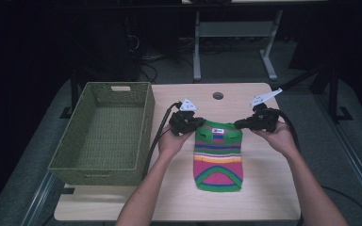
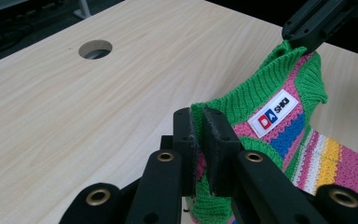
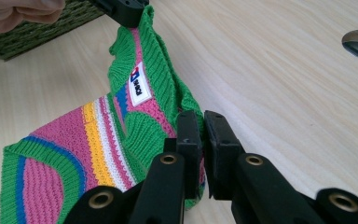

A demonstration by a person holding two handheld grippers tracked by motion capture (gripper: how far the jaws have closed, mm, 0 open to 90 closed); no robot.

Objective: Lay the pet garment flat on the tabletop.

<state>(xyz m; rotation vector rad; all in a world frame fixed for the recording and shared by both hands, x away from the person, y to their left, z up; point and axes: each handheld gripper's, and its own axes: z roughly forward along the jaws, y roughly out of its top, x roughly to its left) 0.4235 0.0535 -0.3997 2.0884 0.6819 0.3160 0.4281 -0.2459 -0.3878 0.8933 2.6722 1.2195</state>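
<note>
Just two grippers, one striped sweater [image 1: 218,157].

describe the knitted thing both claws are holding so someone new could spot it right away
On the pale wooden table, right of the green woven basket, lies a small knitted sweater. The left claw and right claw each pinch a corner of its collar end. Bright pink, yellow, blue and green stripes and a white label mark it out.

I see a small knitted sweater [image 1: 218,157] striped in green, pink, yellow, white and blue, with green ribbed edging and a white label at its neck. Its lower part lies flat on the pale wooden desk [image 1: 264,197], its two shoulder corners lifted and pinched.
</note>
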